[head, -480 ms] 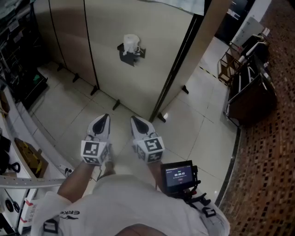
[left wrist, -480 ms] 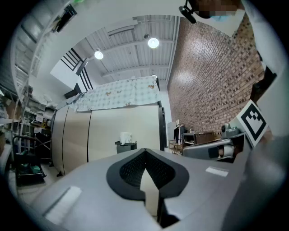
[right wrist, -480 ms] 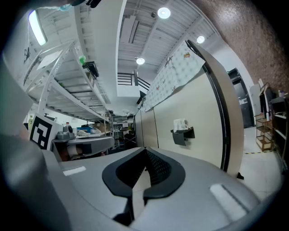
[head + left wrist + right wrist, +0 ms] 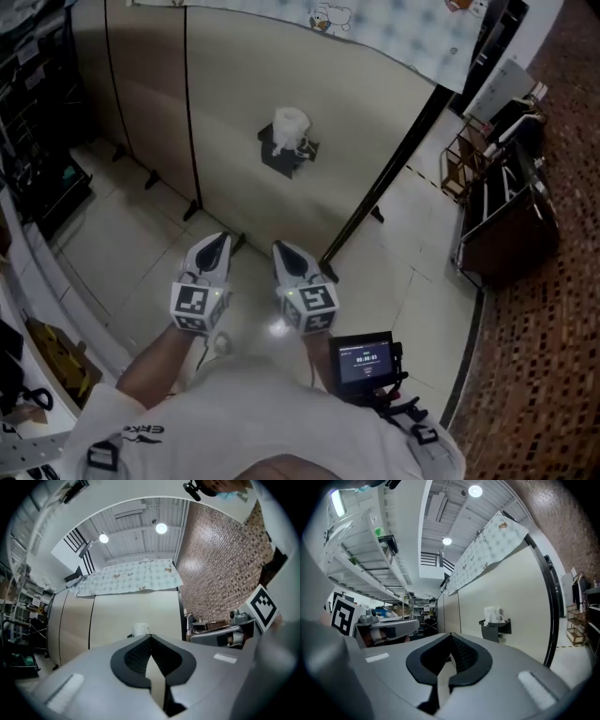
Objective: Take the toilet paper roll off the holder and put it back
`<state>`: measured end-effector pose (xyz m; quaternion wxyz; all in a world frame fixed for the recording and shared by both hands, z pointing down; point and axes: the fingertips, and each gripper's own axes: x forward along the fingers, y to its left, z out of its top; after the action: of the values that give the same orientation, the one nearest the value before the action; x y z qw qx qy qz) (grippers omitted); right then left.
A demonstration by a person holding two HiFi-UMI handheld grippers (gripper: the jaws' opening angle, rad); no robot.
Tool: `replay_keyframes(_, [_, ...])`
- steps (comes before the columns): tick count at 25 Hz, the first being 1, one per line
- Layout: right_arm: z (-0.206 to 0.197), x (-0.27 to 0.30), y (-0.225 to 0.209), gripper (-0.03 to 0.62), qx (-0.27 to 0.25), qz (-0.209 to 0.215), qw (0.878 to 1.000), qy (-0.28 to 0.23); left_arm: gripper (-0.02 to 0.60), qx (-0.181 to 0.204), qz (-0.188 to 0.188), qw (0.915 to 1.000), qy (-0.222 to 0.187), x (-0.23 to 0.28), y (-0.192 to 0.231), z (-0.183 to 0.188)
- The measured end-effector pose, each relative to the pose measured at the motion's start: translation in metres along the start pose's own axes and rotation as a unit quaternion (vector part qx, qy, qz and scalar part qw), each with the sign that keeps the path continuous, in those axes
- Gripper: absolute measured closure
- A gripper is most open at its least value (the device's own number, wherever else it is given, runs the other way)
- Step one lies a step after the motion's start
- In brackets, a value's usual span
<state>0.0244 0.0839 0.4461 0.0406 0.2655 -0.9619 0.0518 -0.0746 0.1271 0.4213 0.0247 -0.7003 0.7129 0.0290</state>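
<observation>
Left gripper (image 4: 216, 240) and right gripper (image 4: 280, 248) are hovering side by side, jaws closed, empty. Roll (image 4: 291, 127) is sitting on holder (image 4: 284, 159) on panel (image 4: 234, 103), well apart from them. Sleeve (image 4: 141, 433) is showing "ERKE".

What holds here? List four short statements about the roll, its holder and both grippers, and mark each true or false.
The toilet paper roll sits on the holder. True.
The left gripper grips the roll. False: its jaws are shut on nothing, well short of the roll.
The right gripper is shut and empty. True.
The holder hangs on a brick wall. False: it is mounted on the beige partition panel.
</observation>
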Motion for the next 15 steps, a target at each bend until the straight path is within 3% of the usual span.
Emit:
replay_keyframes(9, [0.031, 0.105, -0.011, 0.58, -0.009, -0.017, 1.0, -0.005, 0.58, 0.001, -0.029, 0.9996, -0.007, 0.074, 0.076, 0.007])
replay_keyframes(15, [0.027, 0.172, -0.032, 0.58, -0.006, -0.038, 0.999, 0.029, 0.58, -0.013, -0.055, 0.9984, 0.008, 0.134, 0.122, 0.0])
